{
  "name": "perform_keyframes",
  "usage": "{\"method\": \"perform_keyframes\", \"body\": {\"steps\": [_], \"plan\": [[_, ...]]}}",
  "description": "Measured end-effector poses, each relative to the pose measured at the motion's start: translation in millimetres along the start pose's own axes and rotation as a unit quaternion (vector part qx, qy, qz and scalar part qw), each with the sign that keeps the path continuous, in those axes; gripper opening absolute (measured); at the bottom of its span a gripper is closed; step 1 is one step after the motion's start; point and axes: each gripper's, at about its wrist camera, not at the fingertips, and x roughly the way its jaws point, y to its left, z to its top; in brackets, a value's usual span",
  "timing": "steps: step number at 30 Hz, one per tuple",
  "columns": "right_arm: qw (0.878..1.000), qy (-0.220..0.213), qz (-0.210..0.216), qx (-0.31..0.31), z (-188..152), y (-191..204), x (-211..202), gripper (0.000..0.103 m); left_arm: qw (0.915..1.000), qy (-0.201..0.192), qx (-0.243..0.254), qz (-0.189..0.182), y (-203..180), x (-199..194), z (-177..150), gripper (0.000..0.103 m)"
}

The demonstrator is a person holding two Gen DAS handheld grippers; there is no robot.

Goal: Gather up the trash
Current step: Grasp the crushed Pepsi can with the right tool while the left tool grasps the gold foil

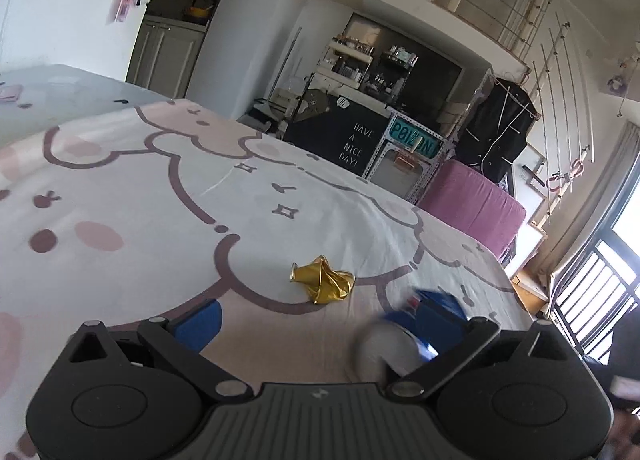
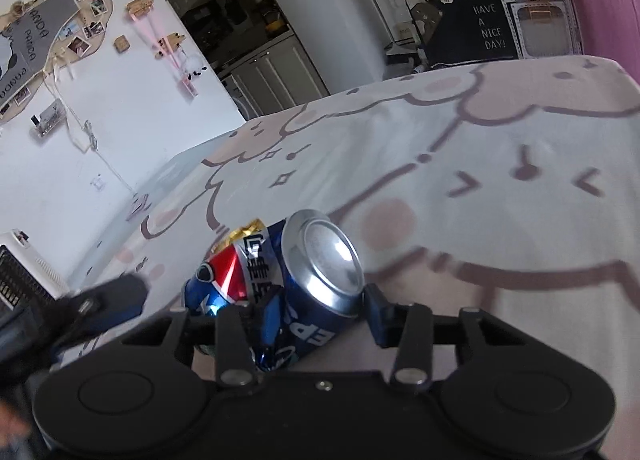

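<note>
A crushed blue soda can [image 2: 320, 260] lies on its side on the cartoon-print bed sheet [image 2: 500, 200], silver end facing me. My right gripper [image 2: 308, 312] is shut on it, with a pad against each side. Just behind it peeks a crumpled gold can [image 2: 248, 230]. In the left wrist view that gold can [image 1: 322, 280] lies on the sheet [image 1: 160, 200], a little ahead of my left gripper [image 1: 320, 318], which is open with nothing between its blue pads. The blue can [image 1: 400, 340] shows blurred beside the left gripper's right finger. The left gripper [image 2: 112, 300] appears dark and blurred at the right wrist view's left.
Beyond the bed's far edge stand a black "HAVE A NICE DAY" board [image 1: 340, 140] and a pink cushioned seat [image 1: 472, 204]. A window with dark railings [image 1: 592, 300] is on the right. A white wall with photos [image 2: 80, 60] runs along the bed's other side.
</note>
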Motion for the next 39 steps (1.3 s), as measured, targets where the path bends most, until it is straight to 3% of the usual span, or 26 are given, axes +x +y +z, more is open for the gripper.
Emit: {"method": "perform_keyframes", "body": {"steps": [6,12,17,19,26,30,33,35,39], "plan": [[1.000,0.012,0.006,-0.008,-3,-27,-35,0.044,0.9992,-0.016,-0.012,0.036,-5,35,3,0.088],[0.998,0.032,0.031,-0.036,-7,-40,-57,0.044,0.9974,0.002,0.032,0.065,-14,67,1,0.081],[0.996,0.049,0.043,-0.057,-8,-42,-57,0.044,0.9972,0.013,0.057,0.046,-22,80,5,0.048],[0.996,0.048,0.046,-0.060,-9,-39,-54,0.044,0.9962,0.021,0.073,0.042,-27,82,3,0.025],[0.996,0.042,0.041,-0.063,-11,-27,-43,0.047,0.9965,0.041,0.073,0.008,-35,64,-13,0.024],[0.996,0.040,0.049,-0.063,-11,-23,-39,0.060,0.9964,0.059,0.054,-0.029,-42,49,-25,0.024],[0.996,0.037,0.045,-0.070,-13,-17,-35,0.060,0.9944,0.073,0.055,-0.053,-47,45,-29,0.024],[0.996,0.034,0.040,-0.072,-14,-15,-34,0.060,0.9939,0.076,0.061,-0.052,-50,44,-32,0.023],[0.996,0.035,0.044,-0.071,-17,-11,-35,0.045,0.9946,0.071,0.061,-0.044,-49,40,-36,0.023]]}}
